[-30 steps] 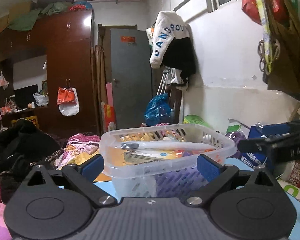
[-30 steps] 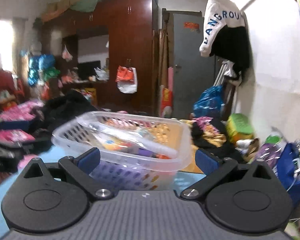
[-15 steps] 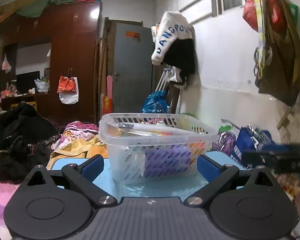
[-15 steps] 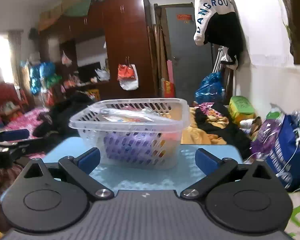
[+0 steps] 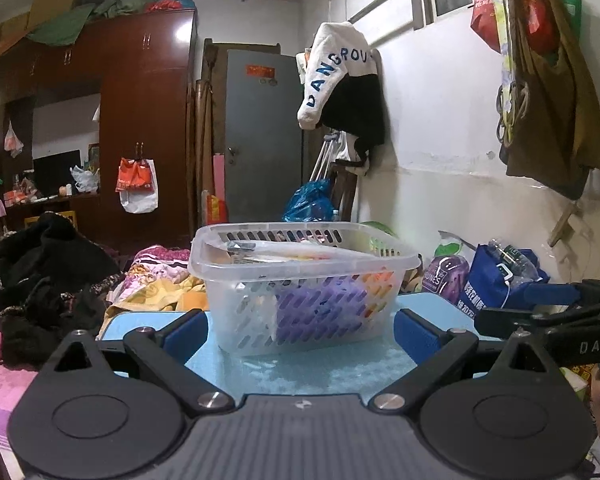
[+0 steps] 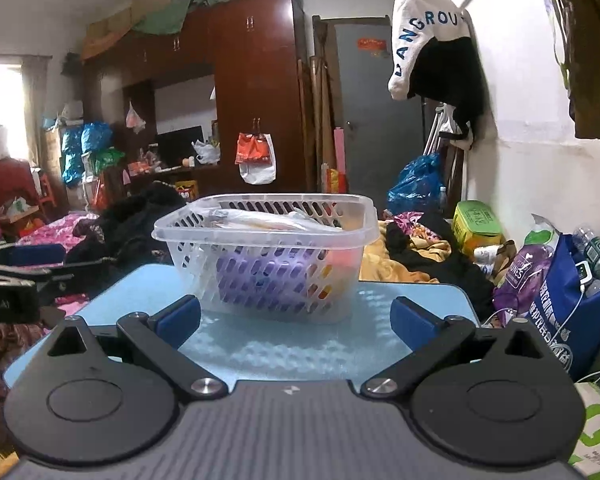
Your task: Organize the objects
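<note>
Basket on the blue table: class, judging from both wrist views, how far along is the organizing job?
Done: the clear basket stands on the blue table, holding a purple item and flat packets. In hand: nothing; the left gripper and right gripper are both open, short of the basket. Left: apparently little, as nothing else shows loose on the table.

Brown wardrobe (image 5: 144,120), grey door (image 5: 260,136), hanging sweatshirt (image 5: 332,72)

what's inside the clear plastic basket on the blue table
Through the slotted wall of the basket, a purple item and something orange show. Flat packets lie across the top. Whatever sits beneath them is hidden.
</note>
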